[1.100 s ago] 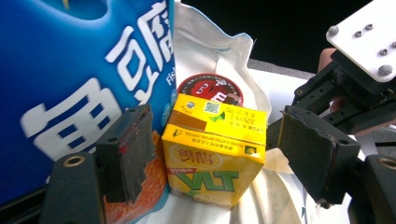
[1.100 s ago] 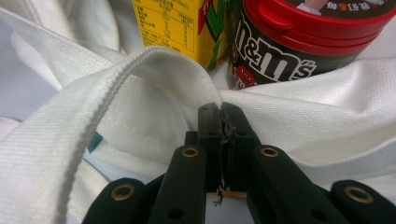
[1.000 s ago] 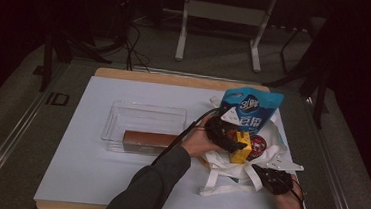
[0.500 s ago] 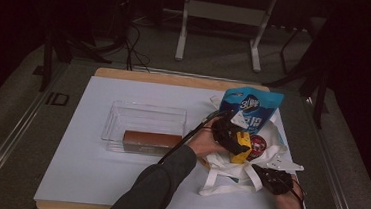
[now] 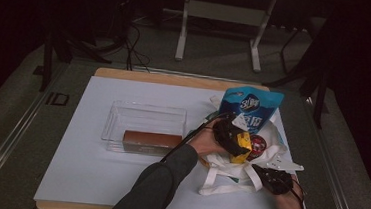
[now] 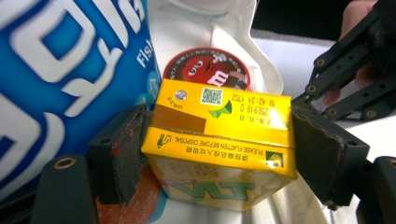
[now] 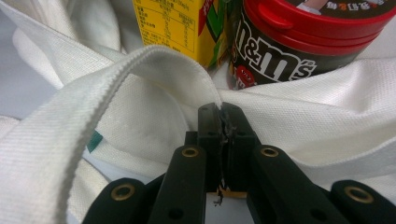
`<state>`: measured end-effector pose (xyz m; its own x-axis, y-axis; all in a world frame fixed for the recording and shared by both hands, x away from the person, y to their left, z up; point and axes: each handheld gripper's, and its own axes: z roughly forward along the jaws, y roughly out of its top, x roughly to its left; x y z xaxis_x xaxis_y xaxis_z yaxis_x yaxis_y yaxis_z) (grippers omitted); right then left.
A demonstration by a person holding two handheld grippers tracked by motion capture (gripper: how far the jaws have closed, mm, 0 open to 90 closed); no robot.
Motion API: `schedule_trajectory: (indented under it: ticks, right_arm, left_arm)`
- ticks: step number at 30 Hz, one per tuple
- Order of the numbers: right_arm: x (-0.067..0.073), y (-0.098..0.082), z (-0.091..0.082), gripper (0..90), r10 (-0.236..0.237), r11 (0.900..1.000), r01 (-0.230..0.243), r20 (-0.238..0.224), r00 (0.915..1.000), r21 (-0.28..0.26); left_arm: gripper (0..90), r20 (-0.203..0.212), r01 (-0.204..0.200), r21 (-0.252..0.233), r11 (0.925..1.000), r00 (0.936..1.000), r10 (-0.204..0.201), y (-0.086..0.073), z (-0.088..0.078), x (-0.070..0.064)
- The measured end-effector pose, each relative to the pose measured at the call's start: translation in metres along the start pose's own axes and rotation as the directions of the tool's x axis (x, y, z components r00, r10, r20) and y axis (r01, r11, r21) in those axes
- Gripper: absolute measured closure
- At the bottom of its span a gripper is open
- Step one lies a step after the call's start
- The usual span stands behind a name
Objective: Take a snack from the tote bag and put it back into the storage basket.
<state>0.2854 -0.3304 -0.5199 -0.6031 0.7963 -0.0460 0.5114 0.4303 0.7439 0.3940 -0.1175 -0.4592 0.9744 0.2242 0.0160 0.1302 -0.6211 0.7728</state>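
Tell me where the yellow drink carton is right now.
In the high view the yellow drink carton sits right of centre, held in the left claw over the white tote bag, beside the red-lidded candy jar.

A clear plastic tray (image 5: 144,119) sits on the white-covered table (image 5: 83,166), with a brown rectangular box (image 5: 151,140) lying along its near edge. Behind the table, a grey metal stand (image 5: 221,12) and dark cables (image 5: 133,45) rest on the floor.
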Motion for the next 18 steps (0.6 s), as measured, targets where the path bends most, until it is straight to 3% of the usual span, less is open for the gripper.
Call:
schedule_trajectory:
  ticks: [8, 18]
  right_arm:
    - [0.0002, 0.0001, -0.0002, 87.4, 0.002, 1.000, -0.002, 0.000, 1.0000, 0.002]
    - [-0.0002, 0.0000, 0.0000, 87.4, 0.003, 1.000, -0.003, -0.002, 1.0000, 0.000]
  left_arm:
    - [24.9, 0.001, -0.018, 0.062, 0.9979, 0.9998, 0.018, -0.0021, 0.0081, -0.0016]
    - [27.3, 0.002, -0.023, 0.099, 0.9948, 0.9997, 0.023, -0.0029, 0.0075, -0.0019]
